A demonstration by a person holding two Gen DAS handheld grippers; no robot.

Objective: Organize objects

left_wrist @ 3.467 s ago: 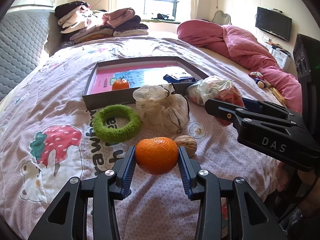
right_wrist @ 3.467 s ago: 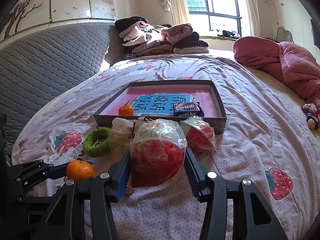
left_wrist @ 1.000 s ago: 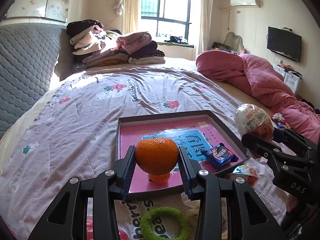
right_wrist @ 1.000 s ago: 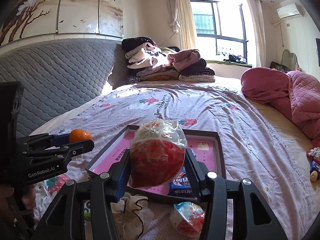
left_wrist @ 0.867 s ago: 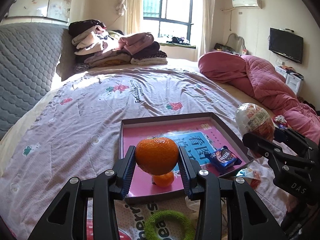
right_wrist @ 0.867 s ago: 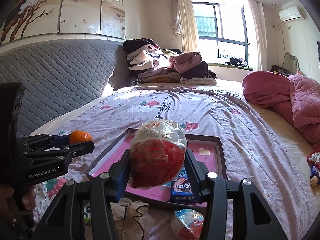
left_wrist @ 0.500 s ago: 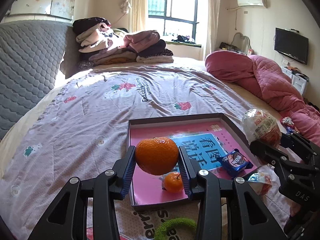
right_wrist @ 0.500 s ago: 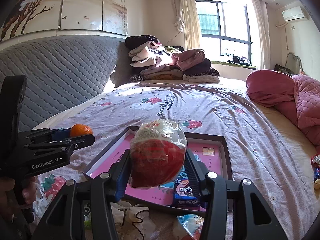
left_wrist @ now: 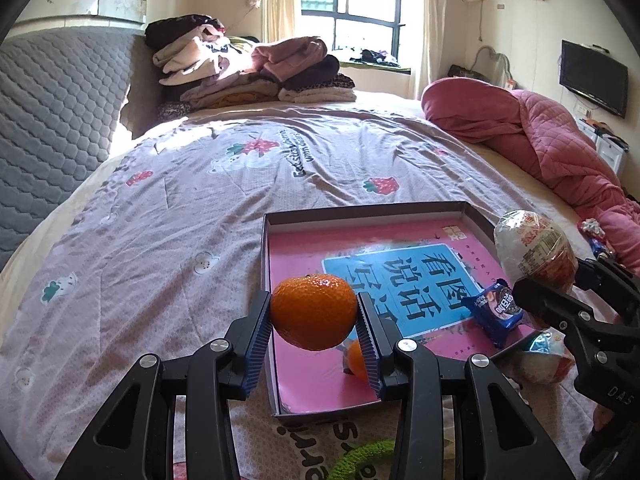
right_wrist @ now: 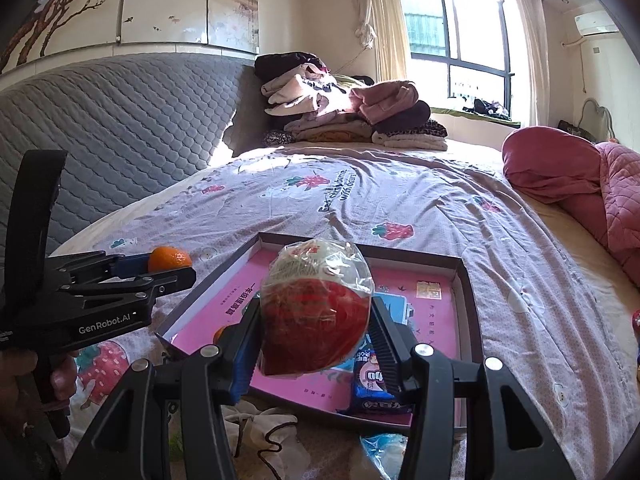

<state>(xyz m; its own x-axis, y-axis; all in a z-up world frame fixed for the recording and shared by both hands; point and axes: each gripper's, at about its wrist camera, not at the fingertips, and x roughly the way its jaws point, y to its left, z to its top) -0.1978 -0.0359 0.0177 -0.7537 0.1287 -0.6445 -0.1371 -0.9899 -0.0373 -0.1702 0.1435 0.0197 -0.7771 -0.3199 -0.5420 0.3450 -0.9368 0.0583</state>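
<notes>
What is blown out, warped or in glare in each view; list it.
Left wrist view: window overexposed, sun patch on the bedspread, glare on the pink tray, fisheye bending at the edges. Right wrist view: window blown out, sunlit wrapped snack sharp.

Two oranges (left_wrist: 313, 312) (left_wrist: 357, 358), two wrapped snack balls (right_wrist: 316, 308) (left_wrist: 540, 358), one blue snack packet (left_wrist: 494, 307), one tray (left_wrist: 267, 280), one green ring (left_wrist: 360, 458).

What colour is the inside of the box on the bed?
The box is pink inside, with a blue panel of dark characters in the middle. The left wrist view shows it best.
</notes>
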